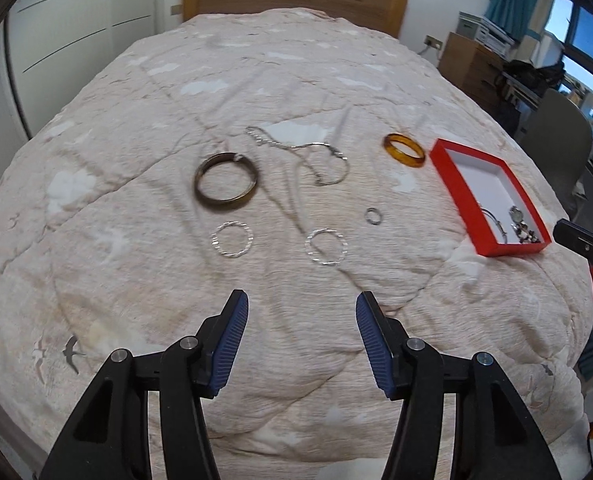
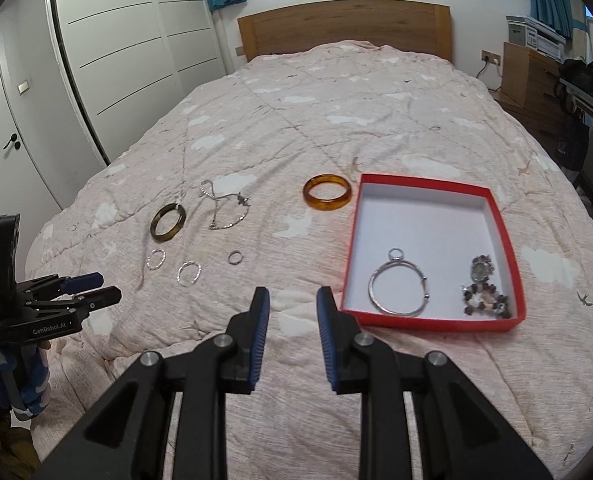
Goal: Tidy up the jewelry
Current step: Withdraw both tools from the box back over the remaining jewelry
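1. Jewelry lies scattered over the quilt of the bed, and I read the red box on the right as the collecting place, since a silver bangle and a beaded watch already rest on its white floor

2. My left gripper hangs above the quilt with its jaws spread wide and nothing between them; I keep it wide because the loose pieces ahead of it are flat hoops that need room to straddle

3. My right gripper has its jaws apart too, though less so, and holds nothing; it sits just beside the near left corner of the box, a sensible spot for dropping pieces in

4. Left on the quilt: a dark bangle, a silver chain beside it, an amber bangle close to the box's far left corner, two thin silver hoops nearer me, and a small ring between the hoops and the box

5. I judge the sorting under way, with six pieces to go; the nearest hoop looks the natural pick for the left side

6. Soft bedding may let the thin hoops sink, so I expect pinching an edge to be fiddly
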Motion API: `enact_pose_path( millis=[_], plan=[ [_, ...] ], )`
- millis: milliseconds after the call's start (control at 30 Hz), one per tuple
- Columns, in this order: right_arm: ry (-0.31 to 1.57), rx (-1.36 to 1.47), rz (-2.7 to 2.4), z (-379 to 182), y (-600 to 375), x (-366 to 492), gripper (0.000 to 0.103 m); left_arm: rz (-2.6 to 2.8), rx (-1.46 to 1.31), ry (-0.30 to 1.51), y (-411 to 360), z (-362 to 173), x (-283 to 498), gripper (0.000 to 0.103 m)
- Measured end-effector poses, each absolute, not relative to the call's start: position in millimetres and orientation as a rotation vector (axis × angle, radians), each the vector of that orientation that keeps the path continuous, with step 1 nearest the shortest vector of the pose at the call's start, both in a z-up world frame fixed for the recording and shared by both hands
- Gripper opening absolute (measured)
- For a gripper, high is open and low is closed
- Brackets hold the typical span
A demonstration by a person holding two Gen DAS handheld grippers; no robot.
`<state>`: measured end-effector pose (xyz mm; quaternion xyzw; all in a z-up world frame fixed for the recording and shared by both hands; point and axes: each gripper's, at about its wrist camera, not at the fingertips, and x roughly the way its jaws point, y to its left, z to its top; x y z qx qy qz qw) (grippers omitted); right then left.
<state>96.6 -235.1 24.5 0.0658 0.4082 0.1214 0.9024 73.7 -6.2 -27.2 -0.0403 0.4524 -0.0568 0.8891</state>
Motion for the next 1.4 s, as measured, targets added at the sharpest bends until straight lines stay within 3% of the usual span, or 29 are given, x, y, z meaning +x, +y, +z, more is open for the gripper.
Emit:
enact_pose_path(
  millis=[567,1400],
  plan=[
    [0.913,0.137,0.299,-3.4,-208.7,108.2,0.024,-0.005,-0.155,0.971,45.5,-53.3,70.4,0.055],
    [0.945,0.150,0.343,-26.0,-197.1,124.8,0.024,0.005,-0.166,0.994,50.4,-61.8,75.4,0.055]
  ],
)
